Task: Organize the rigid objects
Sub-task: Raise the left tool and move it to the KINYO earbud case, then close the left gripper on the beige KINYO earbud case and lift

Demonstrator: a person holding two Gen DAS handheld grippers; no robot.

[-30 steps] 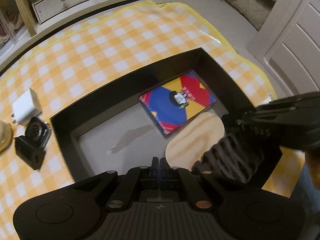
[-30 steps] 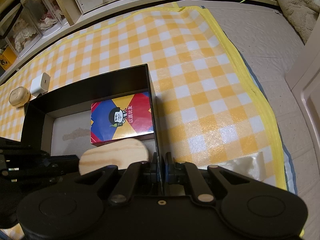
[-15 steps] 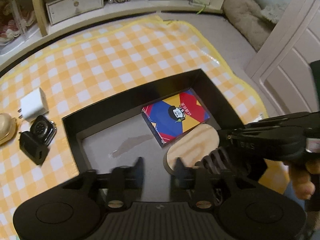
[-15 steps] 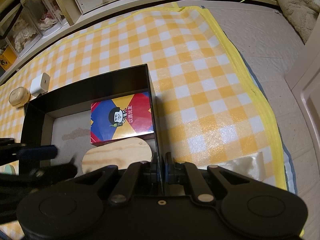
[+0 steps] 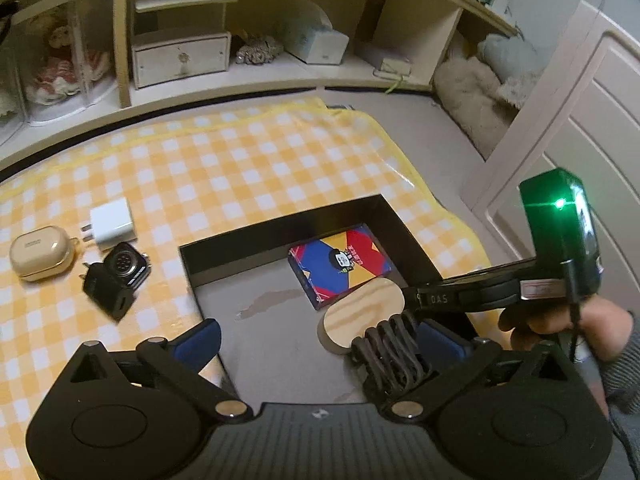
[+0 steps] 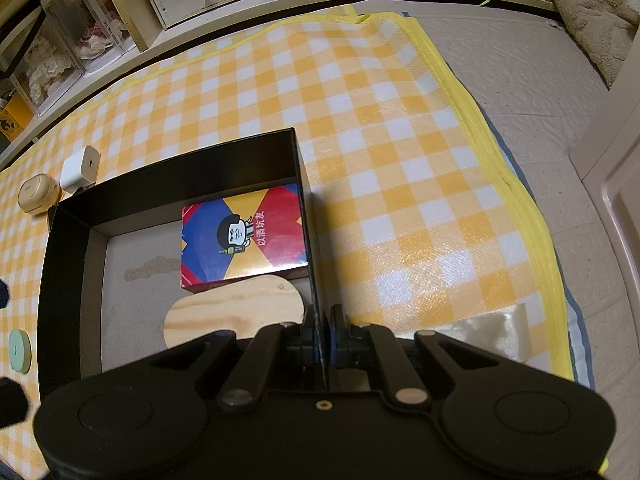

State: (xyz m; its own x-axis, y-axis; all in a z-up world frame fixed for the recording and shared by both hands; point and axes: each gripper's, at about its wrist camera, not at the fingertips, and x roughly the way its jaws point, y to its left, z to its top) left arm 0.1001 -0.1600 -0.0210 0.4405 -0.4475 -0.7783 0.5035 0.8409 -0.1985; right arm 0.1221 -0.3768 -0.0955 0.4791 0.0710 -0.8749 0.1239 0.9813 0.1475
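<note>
**Black box on the checked mat: two items in, four still outside**

Black open-topped rectangular box (image 6: 64, 272) sits on yellow-and-white checked mat (image 6: 360, 140). Inside, at its right end, we see a flat card pack w/ blue, red & yellow print (image 6: 240, 238) lying face up, & just in front of it an oval pale-wood block (image 6: 236, 308); the two look to be touching. Rest of the grey box floor is bare apart from a brownish stain.

Our left gripper (image 5: 316, 340) hangs over the box's near-left corner. Its jaws have just been opening & stand wide apart now, blue fingers (image 5: 200, 340) spread, nothing between them. Our right gripper (image 6: 322, 330) is pinched closed on the box's thin right wall, close to the near corner; in left wrist view a hand (image 5: 560, 328) grips its handle.

Left of the box, on the mat: white cube-shaped wall charger (image 5: 112, 228), cream rounded earbud case (image 5: 40, 252), black square smartwatch body (image 5: 126, 266) resting against a black plug adapter (image 5: 106, 296). Right wrist view also shows a mint-green round disc (image 6: 20, 350) beside the box's left wall.
</note>
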